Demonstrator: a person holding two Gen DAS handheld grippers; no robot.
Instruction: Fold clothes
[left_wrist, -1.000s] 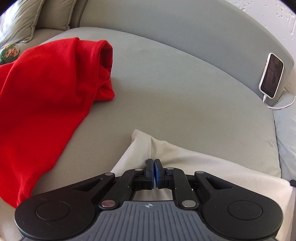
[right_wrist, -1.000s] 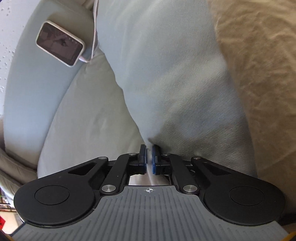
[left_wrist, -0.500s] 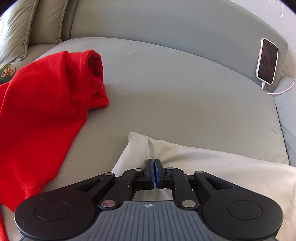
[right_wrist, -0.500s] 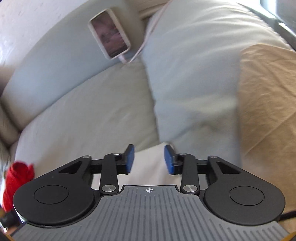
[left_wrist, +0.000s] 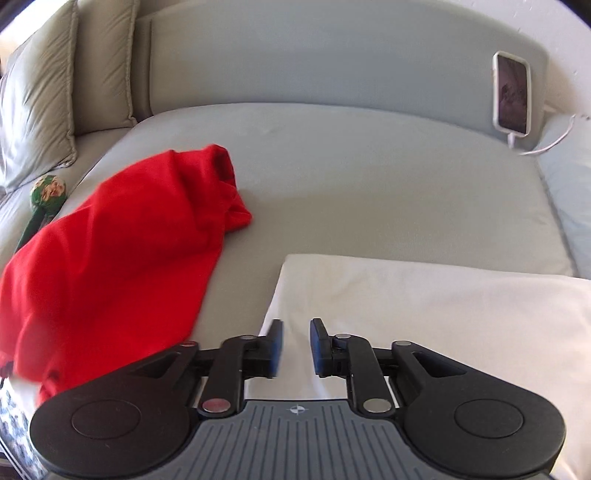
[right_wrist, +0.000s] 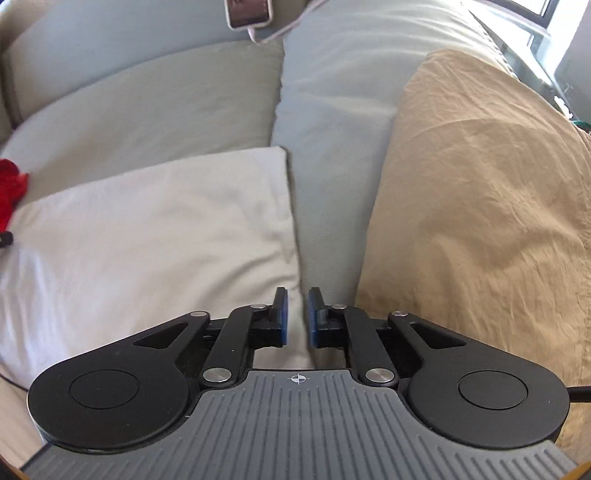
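Left wrist view: the left gripper (left_wrist: 293, 345) is hovering, jaws apart, over the white cloth's (left_wrist: 424, 302) near-left edge; the right gripper (right_wrist: 296, 317), also parted, hangs at its right edge. Next fold needs both corners pinched evenly. The cloth is lying flat right of the red garment (left_wrist: 110, 258), long axis running sideways.

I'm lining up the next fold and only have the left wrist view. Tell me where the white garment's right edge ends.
Observer: The white garment ends in a straight edge along the seam beside the pale blue cushion.
Operator: Report the right gripper.
Observer: The right gripper is open over that edge, nothing between its fingers.
Operator: Say what lies further right.
Observer: A wrinkled tan cloth covers the cushion there, apart from the white garment.
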